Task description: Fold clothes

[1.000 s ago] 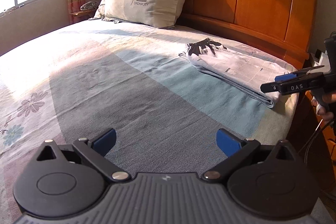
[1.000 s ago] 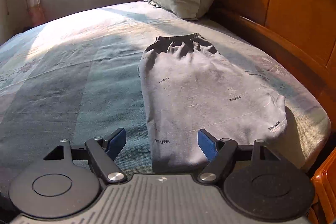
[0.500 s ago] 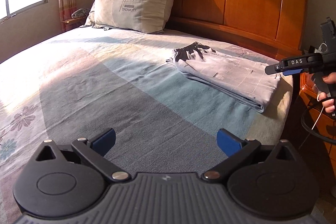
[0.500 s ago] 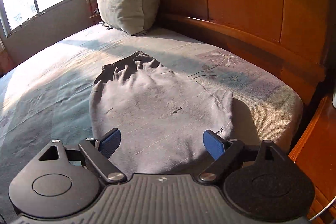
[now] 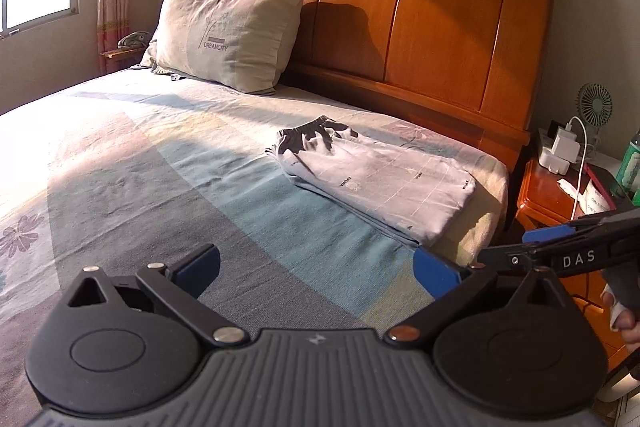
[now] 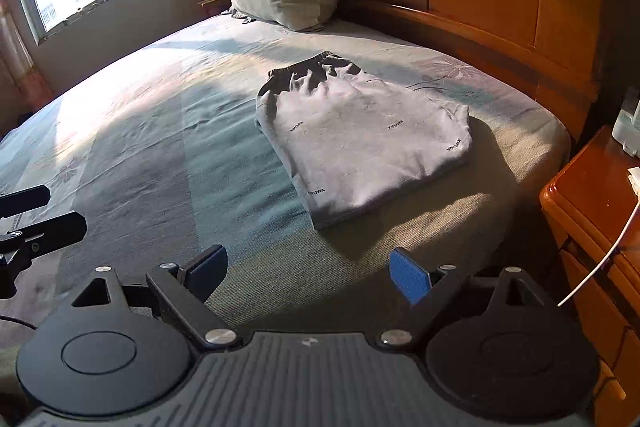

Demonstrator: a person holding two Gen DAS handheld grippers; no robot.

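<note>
**Folded trousers lie on bed as both grippers hang clear**

Left wrist view: the left gripper (image 5: pixel 316 269) hovers with fingers spread and empty above the bed (image 5: pixel 160 179); the folded grey trousers (image 5: pixel 376 177) lie near the bed's right edge, below the wooden headboard (image 5: pixel 420 27); a pillow (image 5: pixel 228 35) leans on the headboard; a nightstand (image 5: pixel 556 191) stands beside the bed.

Right wrist view: the right gripper (image 6: pixel 308 273) is likewise spread, holding nothing, short of the trousers (image 6: pixel 360 139); the left gripper (image 6: pixel 40 219) shows at the left edge.
</note>
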